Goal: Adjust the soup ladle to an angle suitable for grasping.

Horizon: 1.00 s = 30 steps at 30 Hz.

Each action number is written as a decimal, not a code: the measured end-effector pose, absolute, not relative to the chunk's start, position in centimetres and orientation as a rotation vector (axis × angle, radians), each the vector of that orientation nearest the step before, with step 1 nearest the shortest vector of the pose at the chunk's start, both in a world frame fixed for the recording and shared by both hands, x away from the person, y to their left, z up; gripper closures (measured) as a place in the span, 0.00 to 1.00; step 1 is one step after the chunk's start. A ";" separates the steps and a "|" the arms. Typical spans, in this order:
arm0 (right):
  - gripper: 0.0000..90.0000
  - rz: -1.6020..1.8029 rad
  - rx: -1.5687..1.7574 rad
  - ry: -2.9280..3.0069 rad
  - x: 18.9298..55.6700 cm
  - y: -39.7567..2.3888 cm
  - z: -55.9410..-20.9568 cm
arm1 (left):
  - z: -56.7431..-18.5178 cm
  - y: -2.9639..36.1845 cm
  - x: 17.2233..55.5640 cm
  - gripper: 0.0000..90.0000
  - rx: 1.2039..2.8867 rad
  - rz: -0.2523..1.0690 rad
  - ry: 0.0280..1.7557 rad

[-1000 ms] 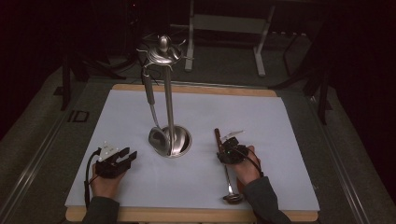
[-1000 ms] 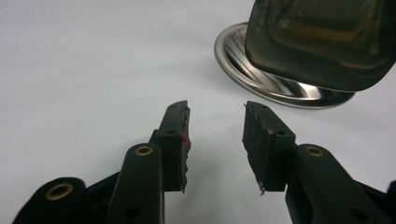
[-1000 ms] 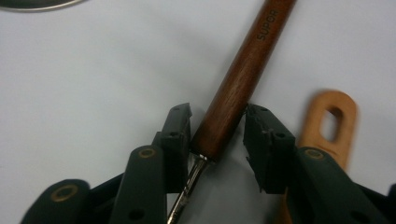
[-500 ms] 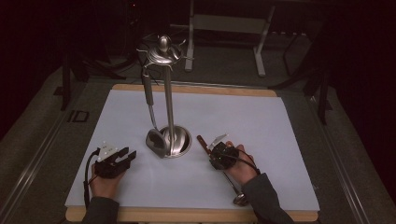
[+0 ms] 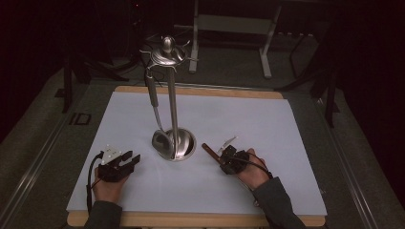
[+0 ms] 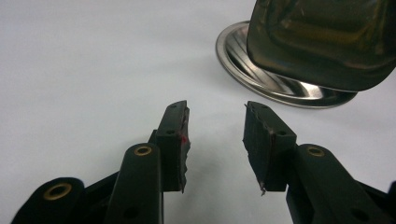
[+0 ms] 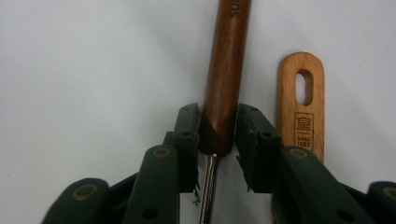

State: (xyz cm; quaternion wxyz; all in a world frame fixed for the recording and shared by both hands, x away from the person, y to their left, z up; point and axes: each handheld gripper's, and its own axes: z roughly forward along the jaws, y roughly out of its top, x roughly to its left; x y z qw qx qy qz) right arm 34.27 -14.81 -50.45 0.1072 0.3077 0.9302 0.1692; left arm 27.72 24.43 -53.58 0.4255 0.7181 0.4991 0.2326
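A dim room surrounded a table covered by a white mat point(image 5: 267, 119) on a wooden board. Near the mat's middle stood a tall metal utensil stand point(image 5: 173, 119) with a round base, and a metal utensil point(image 5: 155, 109) hung from its top, its bowl resting low by the base.

At the near left, the person's left hand held the left gripper point(image 5: 125, 161) low over the mat, pointing toward the stand. In the left gripper view its jaws were spread apart with nothing between them, and the stand's base point(image 6: 280, 79) lay just ahead to the right.

At the near right, the right hand held the right gripper point(image 5: 224, 160), with a dark wooden handle point(image 5: 209, 151) sticking out toward the stand's base. In the right gripper view the jaws had just been closing and were pinching the wooden handle point(image 7: 225, 84) of a utensil, at the end where its metal shaft point(image 7: 208, 186) began. Whether the utensil was lifted could not be told. A lighter wooden handle point(image 7: 301, 102) with an oval hole lay flat on the mat just beside the right jaw.
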 end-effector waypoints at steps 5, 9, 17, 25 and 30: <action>0.77 0.455 0.995 2.731 34.8 -14.2 -50.3 | -53.5 24.5 27.6 0.67 1.789 0.586 1.247; 0.80 0.404 1.051 2.748 35.3 -13.7 -50.1 | -53.5 24.5 27.6 0.67 1.788 0.586 1.246; 0.82 0.391 1.105 2.743 35.5 -13.5 -50.0 | -53.5 24.5 27.6 0.67 1.794 0.590 1.246; 0.83 0.557 1.103 2.743 35.1 -13.9 -48.4 | -53.6 24.4 27.7 0.67 1.796 0.596 1.249; 0.83 0.634 1.089 2.739 34.9 -13.9 -47.3 | -53.7 24.5 27.7 0.67 1.798 0.603 1.252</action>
